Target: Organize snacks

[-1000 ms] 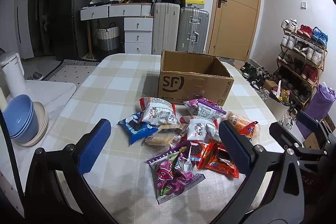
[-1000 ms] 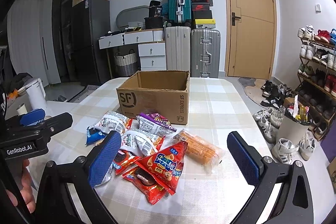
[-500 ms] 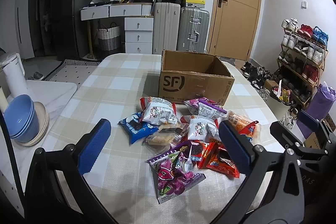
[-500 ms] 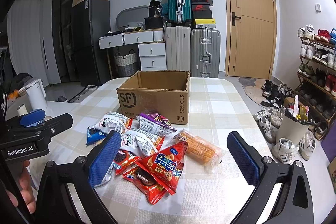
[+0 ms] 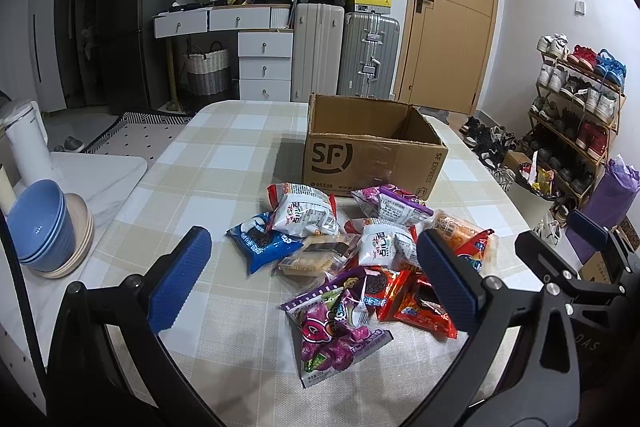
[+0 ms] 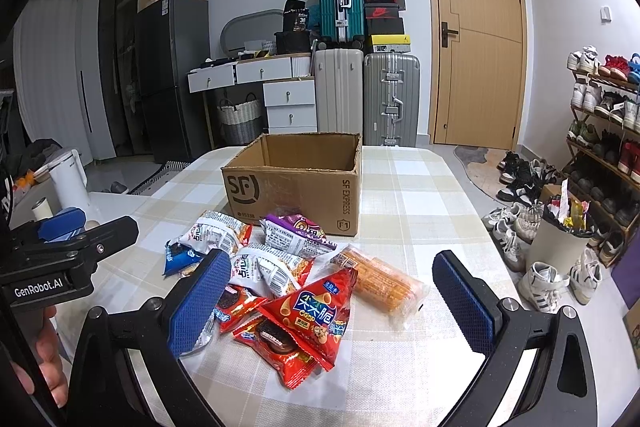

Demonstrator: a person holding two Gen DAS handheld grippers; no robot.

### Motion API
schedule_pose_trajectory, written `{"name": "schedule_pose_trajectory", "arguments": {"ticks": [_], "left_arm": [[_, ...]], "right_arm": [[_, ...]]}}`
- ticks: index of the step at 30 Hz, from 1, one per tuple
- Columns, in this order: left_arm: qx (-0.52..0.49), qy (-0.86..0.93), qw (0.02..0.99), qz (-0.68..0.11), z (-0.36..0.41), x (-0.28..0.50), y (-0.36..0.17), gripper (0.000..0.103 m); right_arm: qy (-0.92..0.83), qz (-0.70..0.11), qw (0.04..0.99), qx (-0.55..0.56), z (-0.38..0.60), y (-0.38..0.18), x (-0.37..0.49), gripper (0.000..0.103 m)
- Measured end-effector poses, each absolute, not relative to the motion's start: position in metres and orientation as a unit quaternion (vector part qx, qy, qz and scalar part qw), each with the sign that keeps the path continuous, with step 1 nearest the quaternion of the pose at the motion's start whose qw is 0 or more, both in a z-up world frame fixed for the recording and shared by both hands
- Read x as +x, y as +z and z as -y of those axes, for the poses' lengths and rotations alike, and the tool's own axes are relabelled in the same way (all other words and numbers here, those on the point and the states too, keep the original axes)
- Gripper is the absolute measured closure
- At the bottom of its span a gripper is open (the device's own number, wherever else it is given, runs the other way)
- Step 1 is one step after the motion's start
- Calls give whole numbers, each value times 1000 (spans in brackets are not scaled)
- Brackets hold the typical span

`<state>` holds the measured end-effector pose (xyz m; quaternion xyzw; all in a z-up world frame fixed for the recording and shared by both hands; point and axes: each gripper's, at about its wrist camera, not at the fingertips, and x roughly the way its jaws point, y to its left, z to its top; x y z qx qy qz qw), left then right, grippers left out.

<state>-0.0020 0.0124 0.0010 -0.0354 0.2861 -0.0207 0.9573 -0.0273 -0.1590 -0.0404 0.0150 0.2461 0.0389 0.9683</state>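
An open, empty cardboard SF box (image 5: 372, 155) (image 6: 296, 187) stands on the checked table. In front of it lies a pile of snack packets: a purple candy bag (image 5: 336, 327), a blue cookie packet (image 5: 260, 243), white packets (image 5: 308, 211), a red triangular chip bag (image 6: 320, 311) and an orange packet (image 6: 380, 281). My left gripper (image 5: 316, 279) is open and empty, hovering above the near side of the pile. My right gripper (image 6: 332, 303) is open and empty, above the pile's right side.
Stacked blue bowls (image 5: 40, 223) and a white kettle (image 5: 26, 139) stand on a side counter at left. Shoes and a shoe rack (image 6: 600, 155) are to the right of the table. Suitcases (image 6: 368, 95) and drawers stand behind.
Almost nothing has changed; both grippers stay open above the pile, with only a slight drift of the views.
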Motion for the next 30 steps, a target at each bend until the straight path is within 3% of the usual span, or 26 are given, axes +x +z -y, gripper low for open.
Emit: {"name": "schedule_pose_trajectory", "arguments": {"ticks": [18, 30], "left_arm": [[-27, -14, 955, -296, -17, -1, -6, 1], [-37, -34, 932, -360, -54, 12, -34, 1]], "right_arm": [[37, -255, 966, 16, 160, -46, -28, 0], [56, -301, 951, 52, 172, -57, -13, 0]]}}
